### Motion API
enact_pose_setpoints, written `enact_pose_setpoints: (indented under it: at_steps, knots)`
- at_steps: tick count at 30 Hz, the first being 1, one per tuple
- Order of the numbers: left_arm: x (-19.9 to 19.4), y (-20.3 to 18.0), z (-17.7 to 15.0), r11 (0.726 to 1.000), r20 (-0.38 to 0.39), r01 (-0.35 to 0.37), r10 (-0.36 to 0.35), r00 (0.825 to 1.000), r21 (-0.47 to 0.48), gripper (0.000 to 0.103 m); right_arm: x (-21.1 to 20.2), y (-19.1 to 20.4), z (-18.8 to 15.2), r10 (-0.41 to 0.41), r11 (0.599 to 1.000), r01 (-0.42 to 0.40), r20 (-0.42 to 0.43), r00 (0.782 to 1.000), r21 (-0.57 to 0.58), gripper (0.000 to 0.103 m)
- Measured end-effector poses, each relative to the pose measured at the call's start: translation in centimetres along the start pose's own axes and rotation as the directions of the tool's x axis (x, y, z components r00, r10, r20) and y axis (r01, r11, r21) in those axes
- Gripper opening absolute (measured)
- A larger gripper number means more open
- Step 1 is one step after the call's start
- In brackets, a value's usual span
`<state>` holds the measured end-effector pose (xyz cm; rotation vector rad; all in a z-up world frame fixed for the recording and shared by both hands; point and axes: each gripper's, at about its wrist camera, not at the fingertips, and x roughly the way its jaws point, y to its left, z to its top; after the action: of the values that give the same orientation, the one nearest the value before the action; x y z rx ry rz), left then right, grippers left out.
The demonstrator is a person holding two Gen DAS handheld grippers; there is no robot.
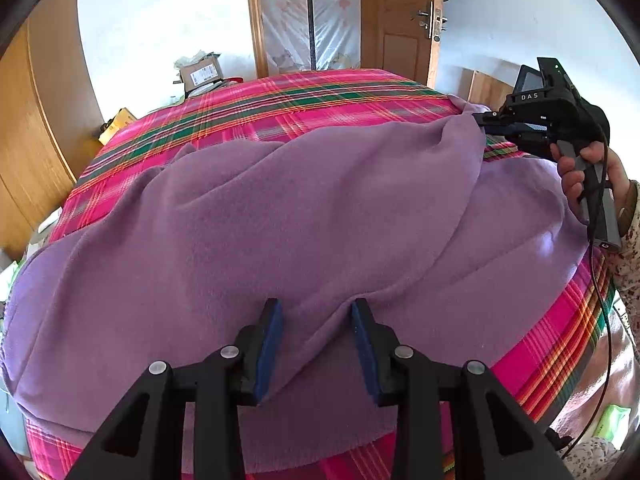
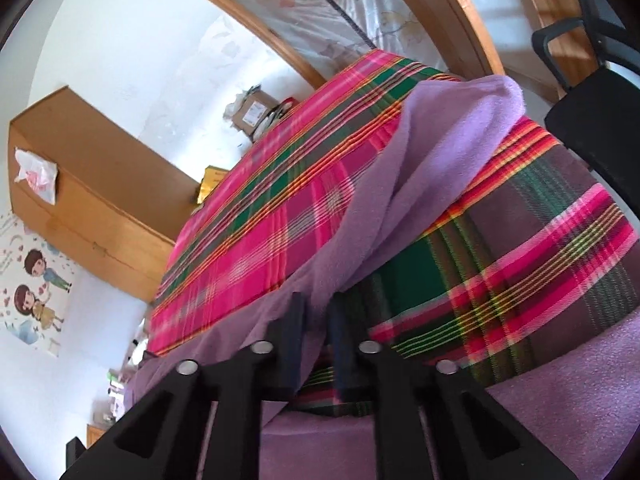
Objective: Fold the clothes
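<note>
1. Nearest in the left wrist view, the left gripper [image 1: 316,350] points down at the bed, its blue-padded fingers [image 1: 269,354] spread apart with a raised fold of the purple fleece garment [image 1: 280,220] between them; the pads look to stand just clear of the cloth, though the fold hides the contact, so it reads as released.
2. That garment lies rumpled across most of the bed [image 1: 320,96], over a pink, green and orange plaid cover, reaching from the near edge up to the far right corner.
3. On the right, the right gripper [image 1: 486,118] is held level at that far corner, a person's hand [image 1: 580,176] wrapped around its grey handle, a patterned sleeve [image 1: 630,264] below and a black cable hanging from it.
4. From its own camera, the right gripper [image 2: 316,320] has its fingers [image 2: 294,340] clenched close on a ridge of the garment [image 2: 440,152], which runs up and away from them towards the bed's far edge.
5. Beyond the bed, a cardboard box [image 1: 202,74] sits against the white wall; its contents cannot be made out.
6. Farthest back stand a wooden door [image 1: 400,20] with a metal handle and a plastic-wrapped panel beside it.
</note>
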<state>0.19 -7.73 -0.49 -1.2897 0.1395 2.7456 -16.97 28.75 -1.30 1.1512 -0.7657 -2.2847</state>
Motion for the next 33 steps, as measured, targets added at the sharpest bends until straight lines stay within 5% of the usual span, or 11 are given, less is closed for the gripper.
enact_pose_setpoints:
  at_steps: [3, 10, 21, 33]
  knots:
    - [0.1, 0.0, 0.0, 1.0, 0.006, 0.003, -0.003, 1.0, 0.005, 0.036, -0.8, 0.5, 0.0, 0.01, 1.0, -0.01, 0.035, 0.999, -0.02, 0.005]
    - [-0.7, 0.4, 0.5, 0.999, 0.046, 0.04, -0.039, 0.998, -0.023, 0.008, -3.9, 3.3, 0.0, 0.007, 0.994, 0.008, 0.142, 0.99, -0.106, 0.005]
    - [-4.9, 1.0, 0.7, 0.993, 0.155, 0.104, -0.095, 0.983, -0.052, 0.007, -10.0, 6.1, -2.9, -0.038, 0.976, 0.095, 0.275, 0.961, -0.195, 0.005]
    - [-5.3, 0.2, -1.5, 0.991, 0.091, 0.133, -0.131, 0.987, -0.02, 0.004, -13.6, 3.8, -10.3, -0.155, 0.959, 0.222, 0.325, 0.933, -0.179, 0.005]
